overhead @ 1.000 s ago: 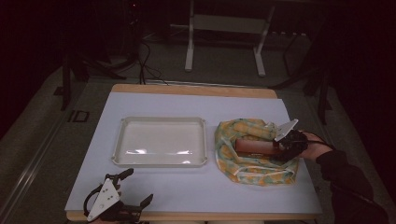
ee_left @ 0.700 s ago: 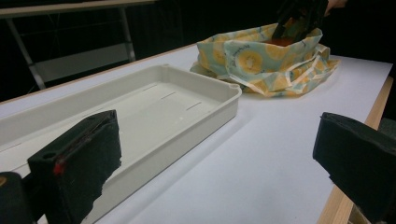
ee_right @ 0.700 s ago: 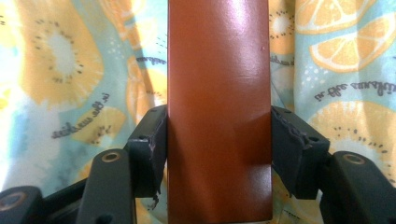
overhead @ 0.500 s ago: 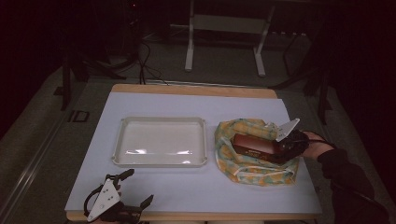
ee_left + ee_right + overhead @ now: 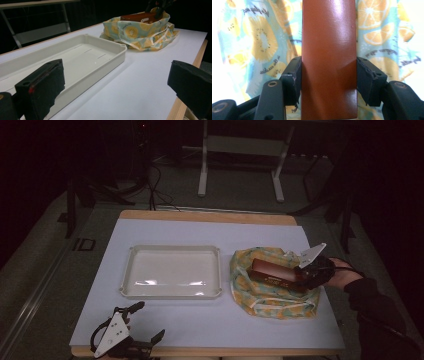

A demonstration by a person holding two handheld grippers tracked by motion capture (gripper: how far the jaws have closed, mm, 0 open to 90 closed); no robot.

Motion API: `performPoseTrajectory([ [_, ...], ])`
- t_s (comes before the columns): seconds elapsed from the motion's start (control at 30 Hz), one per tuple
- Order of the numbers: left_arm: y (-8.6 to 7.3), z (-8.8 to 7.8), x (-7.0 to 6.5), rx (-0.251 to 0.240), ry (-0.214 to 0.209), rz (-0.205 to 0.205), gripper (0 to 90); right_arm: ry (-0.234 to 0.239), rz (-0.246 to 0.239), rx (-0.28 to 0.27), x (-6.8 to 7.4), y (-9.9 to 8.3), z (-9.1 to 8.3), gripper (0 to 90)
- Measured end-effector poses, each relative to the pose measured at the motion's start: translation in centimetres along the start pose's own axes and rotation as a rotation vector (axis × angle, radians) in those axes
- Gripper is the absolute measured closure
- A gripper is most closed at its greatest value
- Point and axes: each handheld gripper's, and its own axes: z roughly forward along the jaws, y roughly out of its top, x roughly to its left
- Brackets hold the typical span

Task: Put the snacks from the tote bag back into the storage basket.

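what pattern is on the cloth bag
The cloth bag has a pale blue fabric printed with orange, lemon and kiwi slices plus small script; clearest in the right gripper view.

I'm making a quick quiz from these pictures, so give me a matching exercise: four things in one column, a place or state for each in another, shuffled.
Things:
1. brown box
2. white tray
3. fruit-print bag
4. left tongs

States:
A. open, at the table's near edge
B. empty, mid-table
C. clamped in the right tongs
D. crumpled under the box

Pairs: 1-C, 2-B, 3-D, 4-A

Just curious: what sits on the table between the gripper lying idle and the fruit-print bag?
In the high view, the empty white tray lies partly between the left gripper and the bag; otherwise bare tabletop.
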Motion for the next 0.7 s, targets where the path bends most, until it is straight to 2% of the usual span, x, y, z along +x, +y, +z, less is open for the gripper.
performPoseTrajectory([
  [0.23,0.0,0.0,0.0,0.000,-0.001,-0.002,1.3,-0.002,-0.003,-0.011,-0.1,0.4,-1.1,43.0],
  [0.4,0.0,0.0,0.0,-0.001,-0.003,0.003,1.3,-0.015,-0.020,-0.029,-0.1,1.4,-2.3,43.0],
  [0.7,0.0,0.0,0.0,0.000,-0.009,0.004,1.3,-0.022,-0.043,-0.029,-0.4,3.0,-3.2,43.0],
])
